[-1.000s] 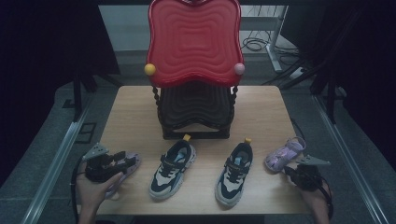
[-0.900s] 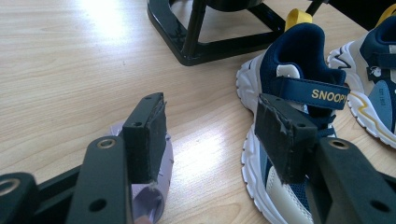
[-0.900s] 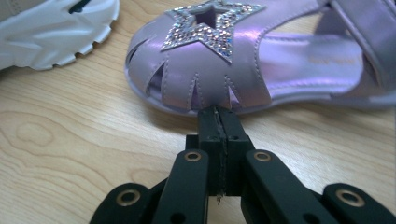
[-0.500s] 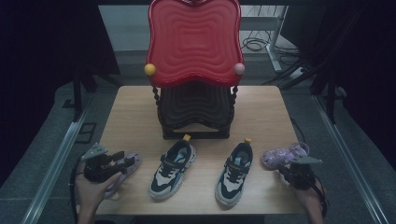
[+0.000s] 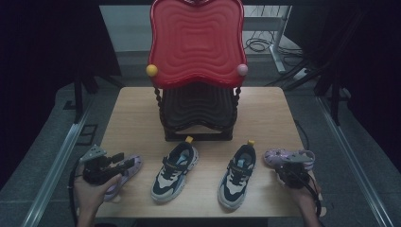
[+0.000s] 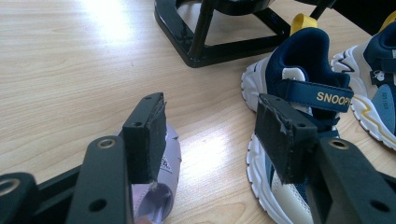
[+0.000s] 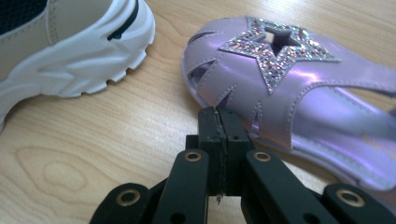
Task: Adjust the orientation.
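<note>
Two navy-and-white sneakers lie mid-table, the left sneaker (image 5: 174,171) (image 6: 299,93) and the right sneaker (image 5: 237,175) (image 7: 70,46). A purple sandal (image 5: 124,169) (image 6: 163,186) lies at the left under my left gripper (image 5: 123,159) (image 6: 215,135), whose jaws stand open above it with nothing between the pads. At the right lies a second purple sandal (image 5: 286,156) (image 7: 289,93) with a glitter star. My right gripper (image 5: 287,166) (image 7: 218,122) is shut and empty, its tips at the sandal's near edge.
A black shoe rack (image 5: 196,113) (image 6: 210,42) with a red wavy top (image 5: 196,42) stands at the back middle of the wooden table (image 5: 132,113). Metal rails run along the floor on both sides.
My right gripper has slid left, closer to the right sandal, and that sandal now lies more level than before. The left hand has stayed put.
</note>
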### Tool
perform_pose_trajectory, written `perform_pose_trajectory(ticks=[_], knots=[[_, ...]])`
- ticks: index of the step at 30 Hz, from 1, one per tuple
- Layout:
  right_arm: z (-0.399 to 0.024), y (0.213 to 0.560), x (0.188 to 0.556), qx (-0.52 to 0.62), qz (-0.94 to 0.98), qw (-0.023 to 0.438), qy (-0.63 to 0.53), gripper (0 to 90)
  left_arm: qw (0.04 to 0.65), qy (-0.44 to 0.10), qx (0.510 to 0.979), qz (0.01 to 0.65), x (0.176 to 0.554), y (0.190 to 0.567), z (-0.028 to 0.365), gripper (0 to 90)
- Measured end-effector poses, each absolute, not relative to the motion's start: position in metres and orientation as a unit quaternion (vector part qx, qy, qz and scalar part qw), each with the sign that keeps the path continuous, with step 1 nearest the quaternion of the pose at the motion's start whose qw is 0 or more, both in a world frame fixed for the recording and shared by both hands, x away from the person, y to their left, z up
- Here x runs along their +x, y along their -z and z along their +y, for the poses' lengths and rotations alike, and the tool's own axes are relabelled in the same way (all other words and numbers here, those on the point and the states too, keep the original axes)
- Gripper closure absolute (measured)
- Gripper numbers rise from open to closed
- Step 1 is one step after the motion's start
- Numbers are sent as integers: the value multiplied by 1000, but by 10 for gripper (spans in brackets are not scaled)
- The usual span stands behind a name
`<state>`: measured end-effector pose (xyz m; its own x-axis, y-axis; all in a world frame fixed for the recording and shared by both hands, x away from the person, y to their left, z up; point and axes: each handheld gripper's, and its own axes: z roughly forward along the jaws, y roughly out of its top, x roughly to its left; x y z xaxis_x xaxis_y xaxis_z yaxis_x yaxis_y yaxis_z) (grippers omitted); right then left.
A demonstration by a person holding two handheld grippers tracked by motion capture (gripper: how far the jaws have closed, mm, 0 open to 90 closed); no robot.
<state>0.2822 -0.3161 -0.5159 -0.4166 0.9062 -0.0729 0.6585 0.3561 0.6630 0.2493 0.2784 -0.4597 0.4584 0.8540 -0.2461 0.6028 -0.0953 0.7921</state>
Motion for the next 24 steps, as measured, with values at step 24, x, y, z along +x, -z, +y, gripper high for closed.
perform_pose_trajectory(ticks=[24], knots=[[-286,513,309,500,784,257,-264,898,449,-146,721,507,248,458,286,438]])
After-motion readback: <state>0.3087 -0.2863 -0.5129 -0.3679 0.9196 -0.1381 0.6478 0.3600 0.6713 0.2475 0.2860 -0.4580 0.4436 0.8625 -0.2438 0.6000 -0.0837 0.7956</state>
